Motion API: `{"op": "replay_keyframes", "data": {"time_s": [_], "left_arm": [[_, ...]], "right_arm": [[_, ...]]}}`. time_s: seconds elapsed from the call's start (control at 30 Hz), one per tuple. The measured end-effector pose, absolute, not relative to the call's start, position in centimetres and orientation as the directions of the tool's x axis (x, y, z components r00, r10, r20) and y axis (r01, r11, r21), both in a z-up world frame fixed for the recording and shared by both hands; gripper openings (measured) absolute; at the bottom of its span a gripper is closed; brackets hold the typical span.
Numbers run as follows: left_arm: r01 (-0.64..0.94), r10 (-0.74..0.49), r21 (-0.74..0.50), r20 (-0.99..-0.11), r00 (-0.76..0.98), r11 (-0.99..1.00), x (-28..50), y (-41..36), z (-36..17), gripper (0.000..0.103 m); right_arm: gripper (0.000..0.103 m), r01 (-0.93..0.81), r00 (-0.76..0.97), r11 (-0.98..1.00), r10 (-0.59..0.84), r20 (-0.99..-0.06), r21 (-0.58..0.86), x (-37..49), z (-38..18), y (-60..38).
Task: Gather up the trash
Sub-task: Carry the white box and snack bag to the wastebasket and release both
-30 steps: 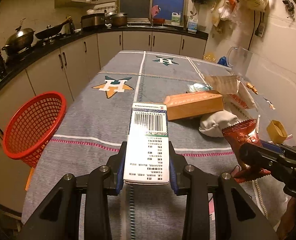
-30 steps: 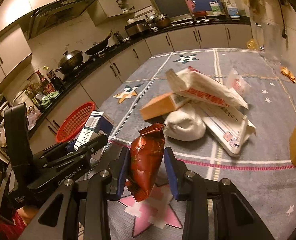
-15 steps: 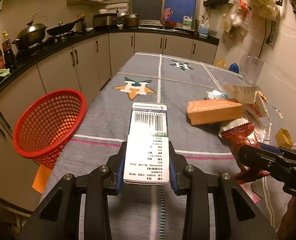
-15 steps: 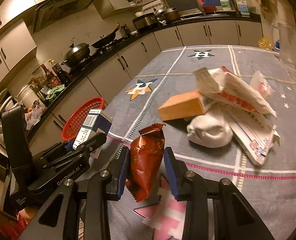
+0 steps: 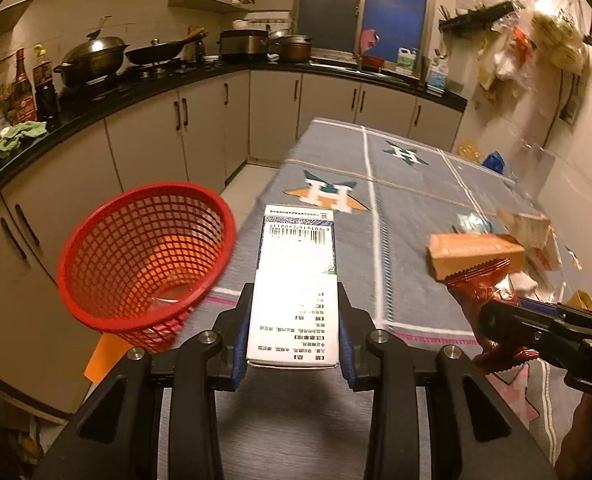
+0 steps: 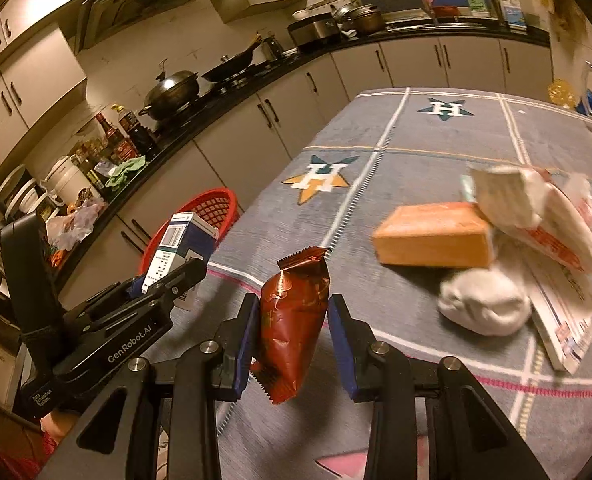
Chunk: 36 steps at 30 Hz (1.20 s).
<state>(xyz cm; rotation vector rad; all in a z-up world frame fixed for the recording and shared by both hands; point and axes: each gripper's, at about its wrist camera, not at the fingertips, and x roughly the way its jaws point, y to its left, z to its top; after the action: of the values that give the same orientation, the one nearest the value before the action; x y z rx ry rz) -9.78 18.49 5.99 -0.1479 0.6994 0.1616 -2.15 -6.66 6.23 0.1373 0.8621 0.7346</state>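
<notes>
Left gripper (image 5: 294, 332) clamped on white carton (image 5: 296, 280), right gripper (image 6: 292, 344) clamped on red snack wrapper (image 6: 296, 312), both lifted clear of the table (image 5: 407, 200), presumably for dropping into red basket (image 5: 144, 260) at 10 o'clock.

Dim, warm-lit kitchen. Beige cabinets (image 5: 200, 132) under a black L-shaped countertop (image 5: 144, 88), wok (image 5: 92, 58) and pots (image 5: 292, 46) on top (bottles (image 5: 24, 88) at the left end). Dark window (image 5: 363, 4) above the far counter. Pale tiled floor (image 5: 244, 184). Long table under a grey star-patterned cloth (image 5: 411, 200). Bags hung on the right wall (image 5: 535, 40).
</notes>
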Motion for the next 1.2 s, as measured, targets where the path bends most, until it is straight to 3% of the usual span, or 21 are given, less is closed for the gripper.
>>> {"op": "replay_keyframes", "data": {"time_s": [0.57,1.2], "left_arm": [[-0.388,0.237,-0.115,-0.626,0.743,0.914,-10.1,29.7,7.8,0.034],[-0.428,0.218,-0.145,-0.692,0.689,0.892,-7.9,34.3,3.8,0.034]], "right_arm": [[0.038,-0.630,0.319,0.660,0.699,-0.640,0.408,1.4,8.6,2.7],[0.039,-0.680,0.253,0.624,0.692,-0.676,0.385,4.9,7.3,12.4]]}}
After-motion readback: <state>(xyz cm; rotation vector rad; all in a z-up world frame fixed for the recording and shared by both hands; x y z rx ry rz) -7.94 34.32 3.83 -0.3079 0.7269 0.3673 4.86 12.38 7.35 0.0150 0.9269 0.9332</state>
